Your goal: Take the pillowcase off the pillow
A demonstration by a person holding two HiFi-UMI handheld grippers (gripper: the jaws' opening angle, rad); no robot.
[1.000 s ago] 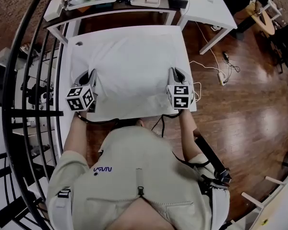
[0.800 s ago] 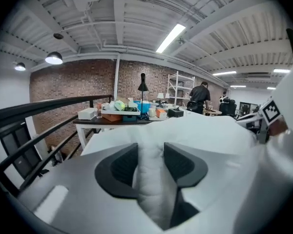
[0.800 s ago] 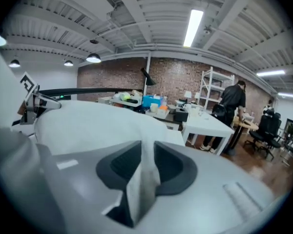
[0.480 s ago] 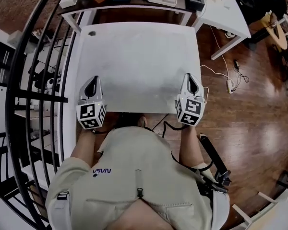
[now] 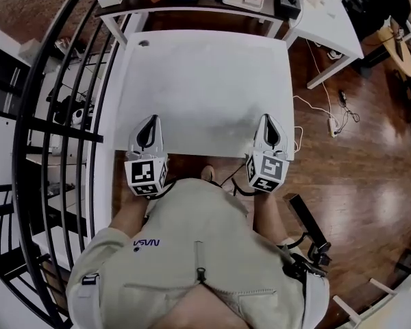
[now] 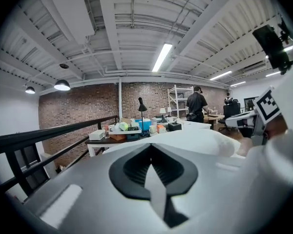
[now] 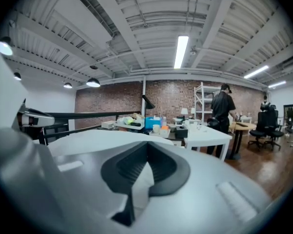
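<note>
**Head view: two claws pinching the near edge of the pillowcase**

The left claw (image 5: 149, 125) and the right claw (image 5: 269, 123) are sitting at the near edge of the white worktop (image 5: 135, 46). One is at each near corner of the pillow (image 5: 205, 94), and the two are well apart. In each gripper view the black pads are pressing together on a fold of white cloth, which I am taking to be the pillowcase (image 6: 154, 186); neither claw is empty. The pillow is lying wholly ahead of both claws, away from the person. Its near edge is running side to side between them, and neither hand is sitting nearer than the other. White on white is making the seam and the open end impossible to pick out. Judging from this, the coming pull is depending on drawing the cloth back toward the body, with the filling left on the far side.
</note>
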